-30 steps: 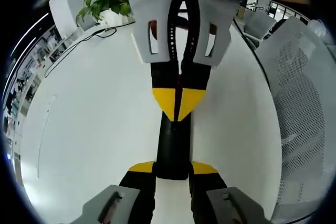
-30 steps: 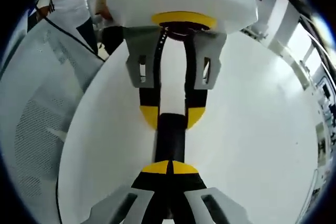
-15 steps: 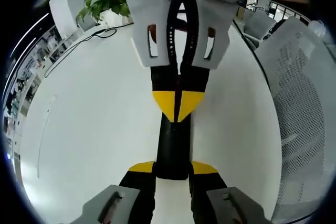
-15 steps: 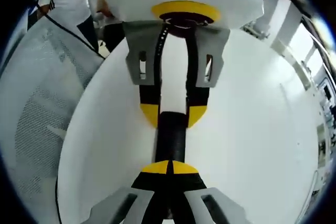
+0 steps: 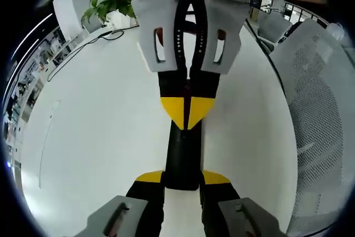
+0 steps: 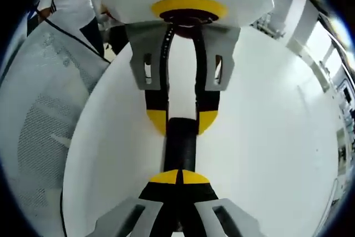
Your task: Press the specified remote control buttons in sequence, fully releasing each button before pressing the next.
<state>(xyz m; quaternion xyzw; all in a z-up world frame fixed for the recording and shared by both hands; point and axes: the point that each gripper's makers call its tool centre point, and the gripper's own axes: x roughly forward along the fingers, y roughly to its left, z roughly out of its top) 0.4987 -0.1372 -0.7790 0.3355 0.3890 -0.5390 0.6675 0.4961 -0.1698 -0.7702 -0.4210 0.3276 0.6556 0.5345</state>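
Left gripper [image 5: 183, 177]: jaws set narrow, clamped on either side of the near end of the black remote control [image 5: 183, 151]. The remote runs straight ahead from these jaws, lying along the white table [image 5: 94, 137].

Right gripper [image 6: 178, 177]: jaws fully closed, yellow tips together. In the right gripper view the tips sit over the remote control [image 6: 180, 144], just ahead of them, with the left gripper [image 6: 182, 121] clamping the far end. In the left gripper view the right gripper [image 5: 187, 112] comes in from ahead, its joined tips bearing on the remote's top face.

Contact or a fine gap at the tips cannot be told. No buttons are legible.

Assessment: the remote is secured and the pressing tool is on station, so one press appears to be in hand. How many presses are done cannot be judged. Release and any further presses remain.

To the right of the left gripper is a mesh chair [image 5: 319, 131]; ahead and left, a potted plant [image 5: 111, 1].
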